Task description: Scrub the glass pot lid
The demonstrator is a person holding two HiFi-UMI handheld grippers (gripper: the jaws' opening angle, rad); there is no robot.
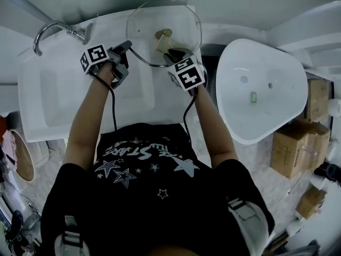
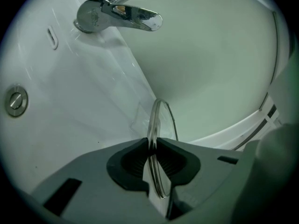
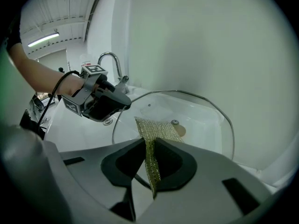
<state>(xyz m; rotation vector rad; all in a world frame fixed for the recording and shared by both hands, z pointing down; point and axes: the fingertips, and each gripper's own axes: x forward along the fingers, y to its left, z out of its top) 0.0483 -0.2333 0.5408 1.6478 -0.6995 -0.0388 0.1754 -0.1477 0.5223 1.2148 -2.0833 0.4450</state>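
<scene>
The clear glass pot lid [image 1: 160, 25] is held over the back rim of the white sink [image 1: 53, 105], tilted up. My left gripper [image 1: 126, 49] is shut on its left rim; in the left gripper view the lid [image 2: 161, 120] runs edge-on between the pads of the left gripper [image 2: 153, 146]. My right gripper [image 1: 173, 55] is shut on a gold mesh scrub cloth [image 1: 162, 44], which lies against the lid near its knob [image 1: 164, 33]. The right gripper view shows the cloth [image 3: 154, 129] pinched in the right gripper [image 3: 150, 146], spread on the lid [image 3: 205, 115], with the left gripper [image 3: 100, 101] beyond.
A chrome faucet [image 1: 56, 31] stands at the sink's back left, close to the left gripper; its lever [image 2: 119, 15] and the drain plug [image 2: 16, 101] show below. A second white basin [image 1: 261, 89] sits to the right, with cardboard boxes [image 1: 293, 145] beside it.
</scene>
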